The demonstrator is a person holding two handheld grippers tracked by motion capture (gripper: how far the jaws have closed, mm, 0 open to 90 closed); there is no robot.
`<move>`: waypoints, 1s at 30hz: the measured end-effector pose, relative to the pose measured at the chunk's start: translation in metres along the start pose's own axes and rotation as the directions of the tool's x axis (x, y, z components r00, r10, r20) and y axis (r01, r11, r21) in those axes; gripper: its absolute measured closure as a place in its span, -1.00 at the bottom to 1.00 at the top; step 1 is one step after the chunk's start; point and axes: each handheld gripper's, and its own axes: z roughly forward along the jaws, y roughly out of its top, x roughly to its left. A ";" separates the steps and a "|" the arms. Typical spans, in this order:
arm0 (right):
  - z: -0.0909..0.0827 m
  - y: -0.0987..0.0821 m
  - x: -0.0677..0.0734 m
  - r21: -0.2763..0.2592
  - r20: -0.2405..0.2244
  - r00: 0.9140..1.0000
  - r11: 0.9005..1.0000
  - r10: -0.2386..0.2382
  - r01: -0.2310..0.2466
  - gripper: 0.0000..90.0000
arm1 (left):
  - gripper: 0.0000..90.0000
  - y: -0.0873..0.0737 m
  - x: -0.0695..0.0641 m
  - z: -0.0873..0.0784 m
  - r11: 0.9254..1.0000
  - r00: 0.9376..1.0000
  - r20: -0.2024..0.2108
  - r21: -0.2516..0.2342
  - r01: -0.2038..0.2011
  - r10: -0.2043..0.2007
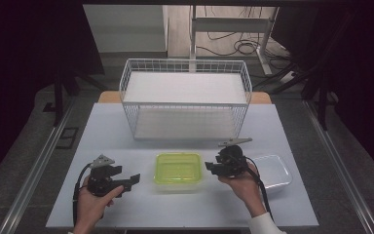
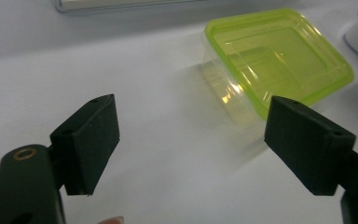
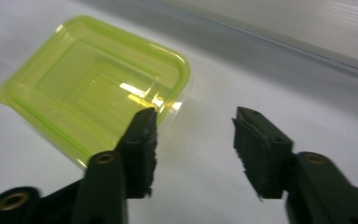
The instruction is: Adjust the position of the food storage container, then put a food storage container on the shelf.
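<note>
Green-lidded container (image 1: 179, 168) sits mid-table at the near edge, just in front of the wire basket (image 1: 185, 97), lid on; its clear body is hard to make out under the lid; left gripper (image 1: 134, 179) is left of it, jaws wide apart, nothing between them; right gripper (image 1: 209, 167) hovers at its right edge, jaws apart and empty; clear container (image 1: 272, 170) lies right of that, partly hidden behind the right hand (image 1: 241, 183); table (image 1: 107, 131) is cut off at the bottom.
</note>
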 end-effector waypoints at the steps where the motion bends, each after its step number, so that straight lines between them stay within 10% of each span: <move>1: -0.001 0.000 -0.001 -0.007 -0.003 1.000 1.000 0.007 -0.007 -0.08 | -0.57 0.001 0.000 0.001 1.000 1.000 0.009 0.001 0.005 -0.005; 13: -0.006 -0.004 -0.009 -0.015 -0.146 0.984 0.995 0.099 -0.102 -0.31 | -0.51 0.008 0.004 0.009 0.995 0.988 0.120 0.028 0.096 -0.098; 30: 0.009 -0.009 -0.004 0.028 -0.172 0.978 0.993 0.117 -0.114 -0.30 | -0.43 0.013 0.004 0.032 0.988 0.980 0.149 0.091 0.122 -0.135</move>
